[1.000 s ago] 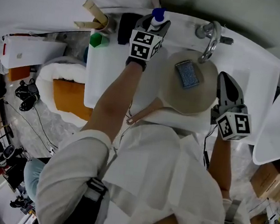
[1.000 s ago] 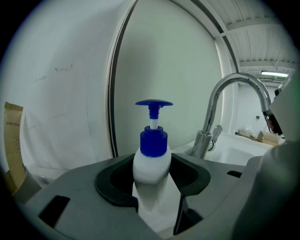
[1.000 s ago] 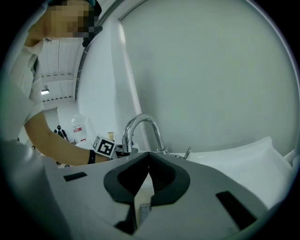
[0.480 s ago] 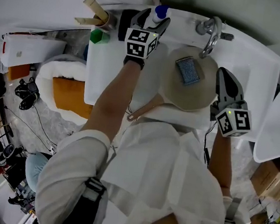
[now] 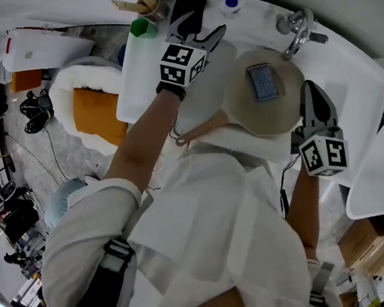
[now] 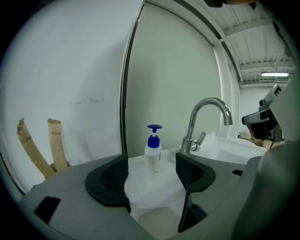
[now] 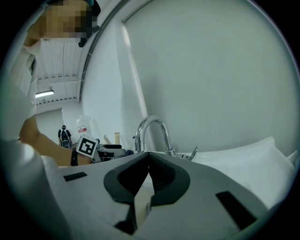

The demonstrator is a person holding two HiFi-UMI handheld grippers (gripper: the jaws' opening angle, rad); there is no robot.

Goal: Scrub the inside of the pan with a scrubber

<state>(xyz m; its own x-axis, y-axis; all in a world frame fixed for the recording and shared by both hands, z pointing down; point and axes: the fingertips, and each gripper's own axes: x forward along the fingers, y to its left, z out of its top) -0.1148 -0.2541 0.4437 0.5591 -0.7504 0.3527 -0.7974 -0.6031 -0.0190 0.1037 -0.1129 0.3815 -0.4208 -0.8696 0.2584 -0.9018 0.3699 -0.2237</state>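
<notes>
White counter, pan by faucet, pale wall

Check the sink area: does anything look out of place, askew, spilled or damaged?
Nothing stands out. The scrubber lies flat inside the pan, which sits under the faucet. The soap bottle stands upright behind them. No spill or damage shows.
</notes>
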